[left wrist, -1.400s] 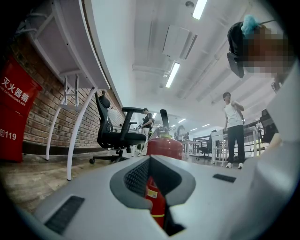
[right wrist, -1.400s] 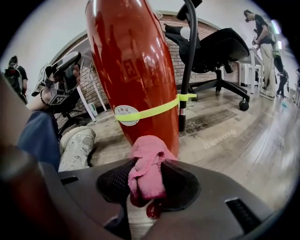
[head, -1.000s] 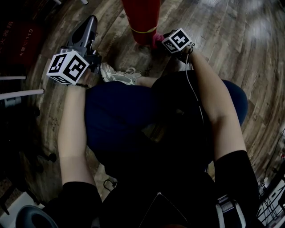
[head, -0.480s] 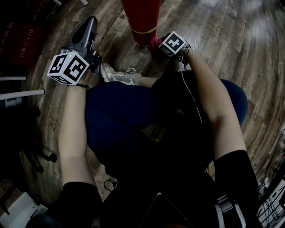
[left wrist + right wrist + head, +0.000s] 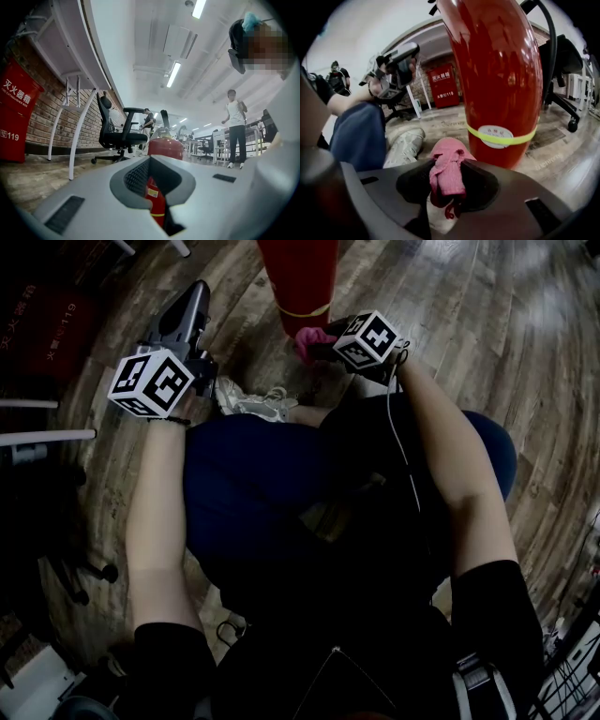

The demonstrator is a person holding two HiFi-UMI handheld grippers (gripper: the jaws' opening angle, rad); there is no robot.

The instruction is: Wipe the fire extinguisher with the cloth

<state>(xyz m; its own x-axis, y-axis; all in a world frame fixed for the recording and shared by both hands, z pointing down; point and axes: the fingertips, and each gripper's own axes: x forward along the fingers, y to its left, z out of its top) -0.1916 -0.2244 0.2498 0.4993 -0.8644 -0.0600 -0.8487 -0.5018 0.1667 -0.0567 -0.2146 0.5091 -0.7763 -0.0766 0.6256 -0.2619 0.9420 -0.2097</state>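
1. Now the pink cloth (image 5: 307, 339) shows further left and more fully in the head view than half a second ago. The right gripper (image 5: 449, 185) has turned it round the foot of the fire extinguisher (image 5: 497, 70).
2. Right gripper: jaws clamped on the bunched cloth, which fills the gap between them and sticks out ahead. The cloth lies just beside the red wall, below the yellow band (image 5: 501, 137); actual contact cannot be told.
3. Left gripper (image 5: 157, 187): almost unmoved at the upper left of the head view, well apart from the cylinder. Its jaws are drawn close together on nothing, and the extinguisher shows only through the slit.
4. Reading: the shift looks like a wiping stroke along the base. Judged from the cloth's low position, the upper body probably remains to be wiped.
5. Fire extinguisher: upright on the wooden floor (image 5: 450, 315), at top centre of the head view and cut by the frame edge. It is a glossy red cylinder carrying bright reflections, a white oval label on the band and a black hose on its right side.
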